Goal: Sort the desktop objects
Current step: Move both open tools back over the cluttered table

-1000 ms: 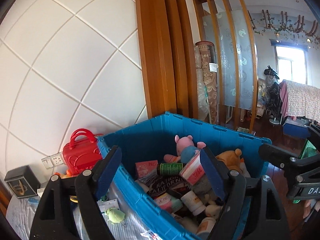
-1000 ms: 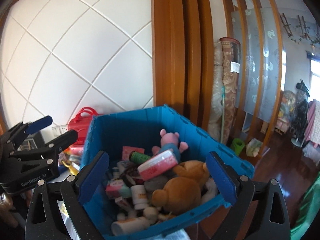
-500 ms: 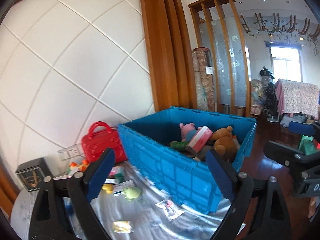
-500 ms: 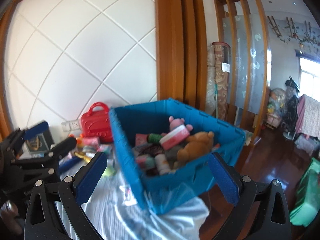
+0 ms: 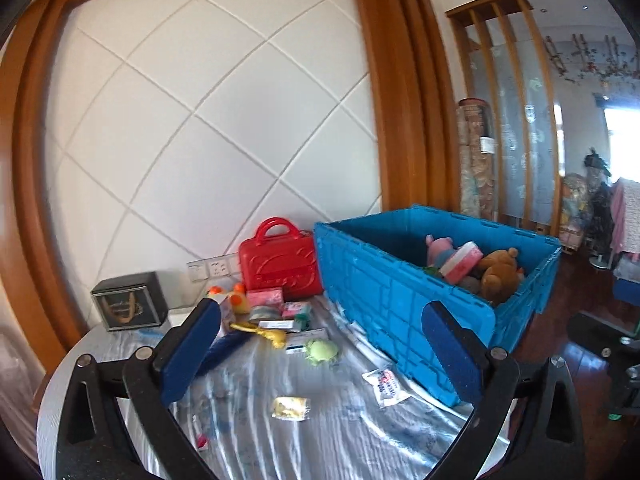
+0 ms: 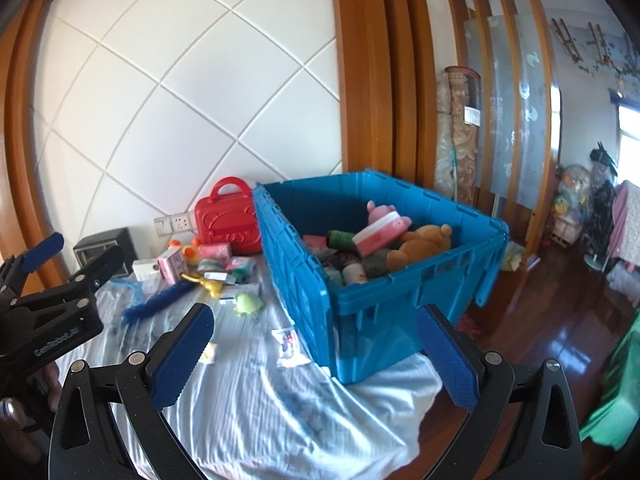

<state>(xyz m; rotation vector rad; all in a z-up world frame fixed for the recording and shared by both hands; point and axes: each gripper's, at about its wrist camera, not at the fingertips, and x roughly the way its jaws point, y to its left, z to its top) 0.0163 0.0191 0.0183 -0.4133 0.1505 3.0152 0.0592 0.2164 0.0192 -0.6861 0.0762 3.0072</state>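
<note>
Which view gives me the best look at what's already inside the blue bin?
The right wrist view. It looks down over the blue bin's near corner, showing the brown teddy, pink plush toy, dark can and bottles beneath. The left wrist view sees the bin side-on, so its wall hides everything but the teddy and the pink toys.

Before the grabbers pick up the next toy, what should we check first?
1. Left gripper empty, jaws wide, just opened further: ok.
2. Right gripper empty, jaws open: ok.
3. Toys left to sort: ok. Green toy, yellow toy and packets lie on the cloth.
4. Room in the blue bin: ok, though it is piled up near the teddy.
5. Clear way to the green toy: ok, nothing between it and the left gripper.
6. Which toy goes where: cannot tell.
</note>
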